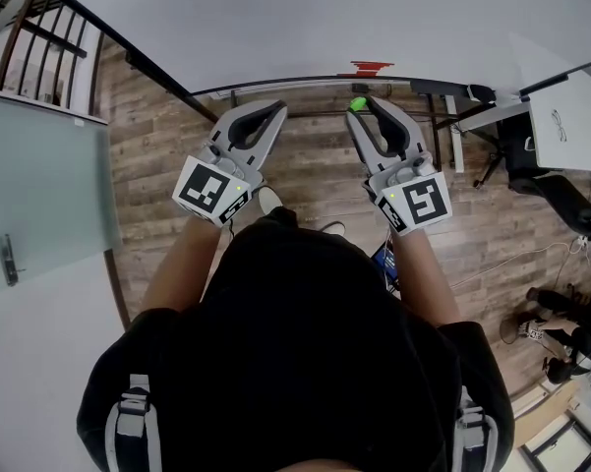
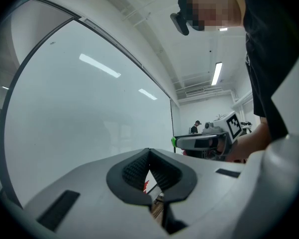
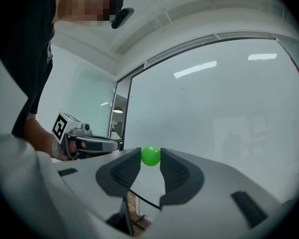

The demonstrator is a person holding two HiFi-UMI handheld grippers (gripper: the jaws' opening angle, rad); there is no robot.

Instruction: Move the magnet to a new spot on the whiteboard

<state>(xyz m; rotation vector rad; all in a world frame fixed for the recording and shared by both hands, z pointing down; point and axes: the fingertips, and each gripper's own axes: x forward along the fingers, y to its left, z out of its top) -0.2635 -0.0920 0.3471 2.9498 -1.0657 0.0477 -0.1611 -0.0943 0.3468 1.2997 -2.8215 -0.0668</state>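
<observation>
Green spherical magnet: head view shows it clamped at the fingertips of the right gripper, close to the lower edge of the whiteboard. Contact between magnet and whiteboard cannot be confirmed from this view. The left gripper is level with the right one, also near the whiteboard's lower edge, to the left of the magnet. Its fingertips meet with nothing between them. A red mark sits on the whiteboard just above the magnet. Both grippers are over the wooden floor below the whiteboard.

Left gripper view: the jaws are closed tip to tip and empty. The whiteboard fills the left side of the frame. The right gripper appears beside the whiteboard's far edge, with the magnet at its tip.

Right gripper view: both pads press against the magnet, one on each side, so the jaws are held wide by the ball. The whiteboard lies directly behind the magnet. The left gripper shows at the whiteboard's left edge.
</observation>
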